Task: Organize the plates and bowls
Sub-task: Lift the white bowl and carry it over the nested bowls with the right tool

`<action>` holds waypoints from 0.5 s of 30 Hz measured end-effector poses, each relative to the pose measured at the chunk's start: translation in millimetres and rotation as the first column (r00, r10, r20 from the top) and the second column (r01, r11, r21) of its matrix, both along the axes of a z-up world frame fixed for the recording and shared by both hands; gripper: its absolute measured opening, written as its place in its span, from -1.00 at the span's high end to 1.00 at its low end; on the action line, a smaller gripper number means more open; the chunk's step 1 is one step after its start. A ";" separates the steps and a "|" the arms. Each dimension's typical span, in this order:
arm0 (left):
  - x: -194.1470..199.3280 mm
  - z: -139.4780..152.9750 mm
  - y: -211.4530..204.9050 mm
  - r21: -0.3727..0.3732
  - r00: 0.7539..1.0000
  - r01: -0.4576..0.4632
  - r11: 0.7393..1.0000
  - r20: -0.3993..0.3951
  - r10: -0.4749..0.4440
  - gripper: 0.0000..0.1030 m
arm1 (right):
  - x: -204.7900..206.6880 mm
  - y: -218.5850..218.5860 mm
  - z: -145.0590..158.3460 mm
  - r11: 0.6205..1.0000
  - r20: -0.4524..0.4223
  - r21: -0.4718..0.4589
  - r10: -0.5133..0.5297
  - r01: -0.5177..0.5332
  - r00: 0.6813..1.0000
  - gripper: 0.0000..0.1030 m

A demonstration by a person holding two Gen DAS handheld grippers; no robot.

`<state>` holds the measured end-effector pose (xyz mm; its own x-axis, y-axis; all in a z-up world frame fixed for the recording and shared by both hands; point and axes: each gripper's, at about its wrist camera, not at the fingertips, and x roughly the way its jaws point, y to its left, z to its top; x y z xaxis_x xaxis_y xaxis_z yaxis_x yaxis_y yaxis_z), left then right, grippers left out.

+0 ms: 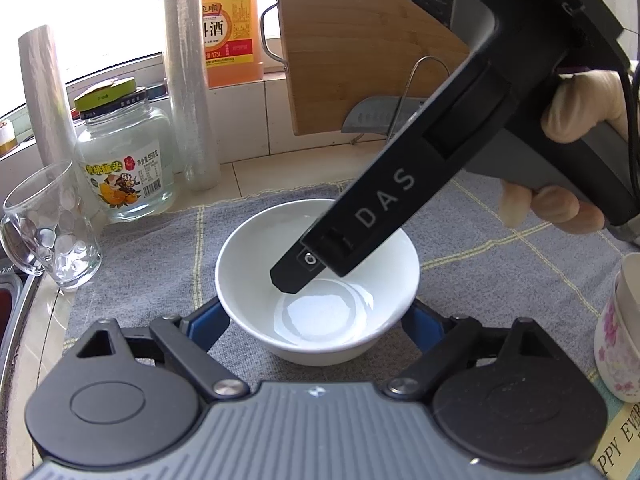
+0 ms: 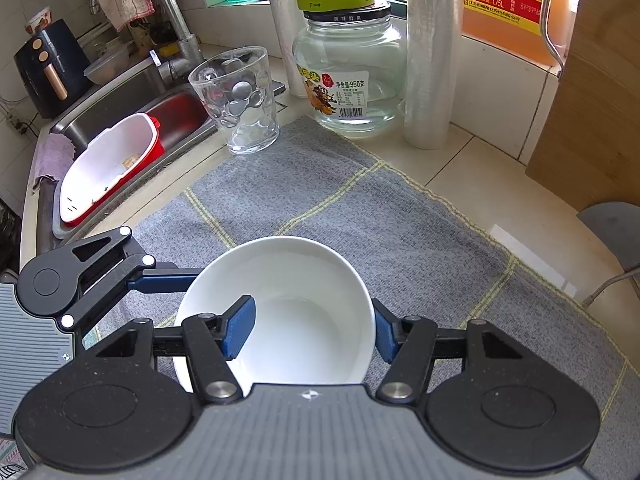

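Step in hand (judged): getting a hold on the white bowl so it can be lifted and put away.

Position: the bowl sits upright and empty on the grey checked mat, near its front edge. It is well apart from the dimpled glass tumbler and the labelled glass jar at the back. A floral cup stands off to the right, and the sink lies to the left.

Right gripper: jaws spread wide, nothing pinched.
- One blue pad hangs inside the bowl.
- The other pad is outside the right rim.
- The right wall lies between them, with the outer pad just beside it. Contact cannot be confirmed.

Left gripper: fingers straddle the whole bowl, one at each outer side and low on the wall. From these views it cannot be told whether they press on the bowl or only bracket it.

Notes for doing the step well:
- Close the right jaws onto the one wall, outer pad flat against the outside, inner pad well below the rim.
- Glazed ceramic is likely slippery, so close slowly and check that the bowl does not skate on the mat.
- Let the left gripper steady the bowl until the pinch is firm.
- Lift straight up, keeping away from the tumbler and the cup.
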<state>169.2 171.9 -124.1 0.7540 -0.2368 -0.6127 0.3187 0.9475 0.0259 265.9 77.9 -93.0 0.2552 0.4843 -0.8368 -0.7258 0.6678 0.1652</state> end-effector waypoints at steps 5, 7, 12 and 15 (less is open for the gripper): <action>-4.5 6.1 -2.0 0.002 1.000 0.010 1.000 -0.010 -0.010 -0.78 | -4.9 -4.1 6.3 1.000 -0.010 0.011 0.003 -0.003 1.000 -0.29; -7.5 11.5 -4.2 0.005 1.000 0.015 1.000 -0.018 -0.015 -0.78 | -8.5 -7.7 10.2 1.000 -0.017 0.021 0.000 0.000 1.000 -0.29; -18.5 28.1 -12.4 0.013 0.999 0.035 0.999 -0.029 -0.035 -0.78 | -21.1 -19.4 23.3 0.999 -0.022 0.040 -0.008 0.009 1.000 -0.29; -26.5 38.3 -18.0 -0.001 0.998 0.049 0.999 -0.036 -0.049 -0.78 | -31.5 -27.2 31.9 0.999 -0.018 0.039 -0.016 0.016 1.000 -0.29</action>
